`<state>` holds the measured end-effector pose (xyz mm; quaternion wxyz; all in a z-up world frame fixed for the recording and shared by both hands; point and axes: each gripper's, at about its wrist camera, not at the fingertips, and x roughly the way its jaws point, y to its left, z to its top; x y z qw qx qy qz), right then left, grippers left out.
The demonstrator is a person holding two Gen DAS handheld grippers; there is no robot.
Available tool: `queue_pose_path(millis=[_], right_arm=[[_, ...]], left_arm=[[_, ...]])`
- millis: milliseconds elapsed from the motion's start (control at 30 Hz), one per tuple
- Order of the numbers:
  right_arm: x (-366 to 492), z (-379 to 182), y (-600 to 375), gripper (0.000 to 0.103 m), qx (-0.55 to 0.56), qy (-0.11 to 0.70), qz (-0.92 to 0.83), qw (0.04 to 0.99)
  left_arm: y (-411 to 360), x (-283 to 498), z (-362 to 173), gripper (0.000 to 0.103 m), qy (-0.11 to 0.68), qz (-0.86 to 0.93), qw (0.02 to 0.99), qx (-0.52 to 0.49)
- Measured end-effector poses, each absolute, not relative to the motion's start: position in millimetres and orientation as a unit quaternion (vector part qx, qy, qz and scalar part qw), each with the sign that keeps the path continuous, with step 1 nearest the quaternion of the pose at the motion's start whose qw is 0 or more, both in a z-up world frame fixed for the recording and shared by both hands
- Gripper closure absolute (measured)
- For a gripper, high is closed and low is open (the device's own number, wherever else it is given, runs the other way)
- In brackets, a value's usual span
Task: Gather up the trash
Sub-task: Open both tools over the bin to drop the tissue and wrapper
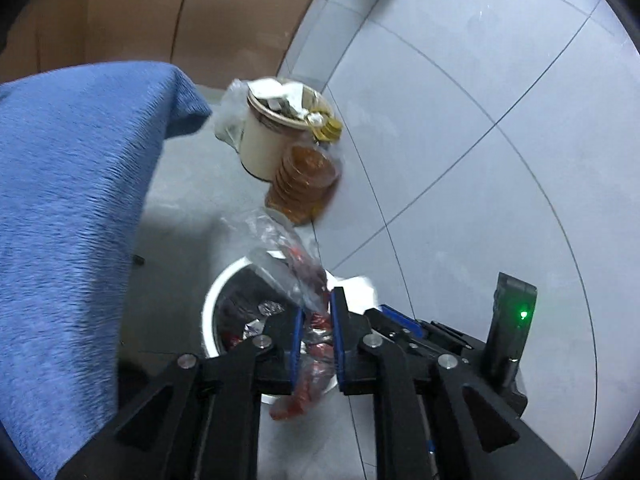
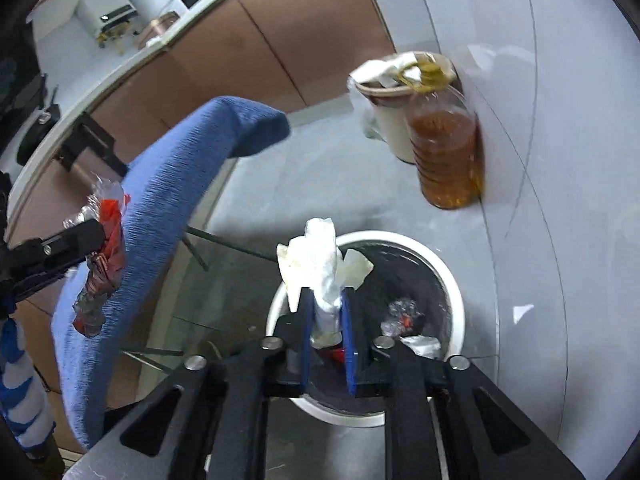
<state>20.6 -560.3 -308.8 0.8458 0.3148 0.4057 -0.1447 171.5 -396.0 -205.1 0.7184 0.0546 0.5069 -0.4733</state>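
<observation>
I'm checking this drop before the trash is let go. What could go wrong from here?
1. The left gripper has a long clear-and-red wrapper that reaches past the white bin's rim; it could catch or land outside.
2. The crumpled tissue in the right gripper is light and may cling to a pad or drift onto the floor.
3. The two grippers converge on one bin and might bump.
</observation>
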Motion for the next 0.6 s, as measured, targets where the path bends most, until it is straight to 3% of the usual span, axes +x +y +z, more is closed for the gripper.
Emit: queue_pose_path(millis=[100, 167, 200, 600], right_arm=[[18, -317, -564, 0.075, 0.322, 0.409, -0.151, 0.840], [16, -318, -565, 0.072, 0.322, 0.410, -0.155, 0.839], [16, -319, -566, 0.071, 0.323, 0.410, -0.157, 0.838], [13, -295, -554, 0.070, 0.303, 0.396, -0.158, 0.853]], left_arm=[[-398, 172, -210, 0.085, 0.514, -0.480, 0.709, 0.054], [-394, 172, -209, 0.070, 0.511, -0.483, 0.709, 0.055], [-394, 171, -208, 0.068, 0.509, -0.482, 0.711, 0.054], [-348, 166, -172, 0.068, 0.448, -0.453, 0.768, 0.068]])
